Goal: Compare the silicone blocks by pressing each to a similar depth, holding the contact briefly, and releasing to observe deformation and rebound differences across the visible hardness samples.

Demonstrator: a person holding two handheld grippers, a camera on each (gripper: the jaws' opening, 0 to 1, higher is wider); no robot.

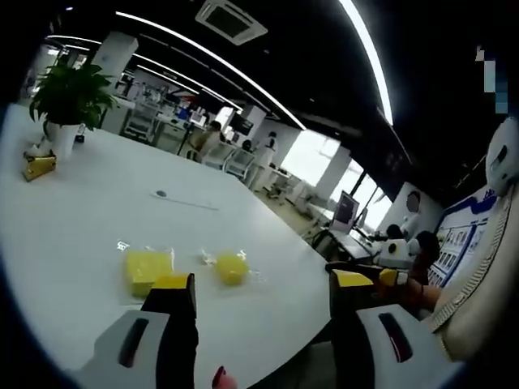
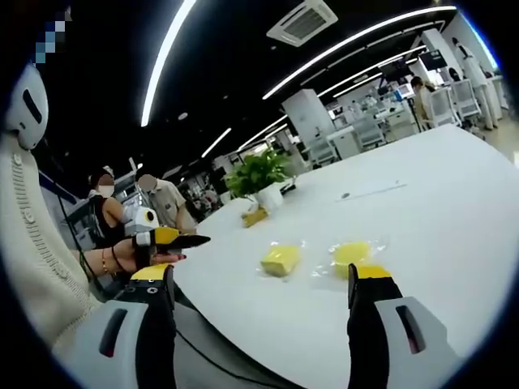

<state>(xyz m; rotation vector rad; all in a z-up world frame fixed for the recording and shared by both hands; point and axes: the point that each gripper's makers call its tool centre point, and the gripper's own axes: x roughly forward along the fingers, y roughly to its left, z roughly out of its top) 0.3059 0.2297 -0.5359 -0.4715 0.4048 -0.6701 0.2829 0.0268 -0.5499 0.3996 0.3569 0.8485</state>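
Well out on the white table point(image 1: 73, 211), two yellow silicone blocks lie side by side, each on a scrap of clear, crinkled wrapping. In the left gripper view the square block point(image 1: 147, 269) is the larger, flat-topped with a paler upper face, and the rounder block point(image 1: 231, 268) sits near it, apart from it. In the right gripper view the same pair appears as the square block point(image 2: 280, 259) and the rounder block point(image 2: 350, 254). Neither carries any print that can be read, and no hardness marks can be made out at this size.

The left gripper point(image 1: 263, 284) hangs above the table's near edge with its black, yellow-tipped jaws spread wide and nothing between them; one tip overlaps the square block in the picture, but contact cannot be judged. The right gripper point(image 2: 261, 279) likewise has its jaws set far apart and bare, short of both blocks. The left gripper point(image 2: 166, 237) also comes into the right gripper view, gripped by a hand point(image 2: 146, 259) with a bracelet at the wrist.

Further along the smooth tabletop a potted plant point(image 1: 69, 101) stands in a white pot beside a small yellow object point(image 1: 38, 167), and a thin cable point(image 1: 182, 199) lies on the surface. A cream knitted sleeve point(image 2: 32, 243) fills one side. Behind are long ceiling strip lights point(image 1: 365, 57), an office with desks, and a wall poster point(image 1: 458, 243) whose writing is too small to read
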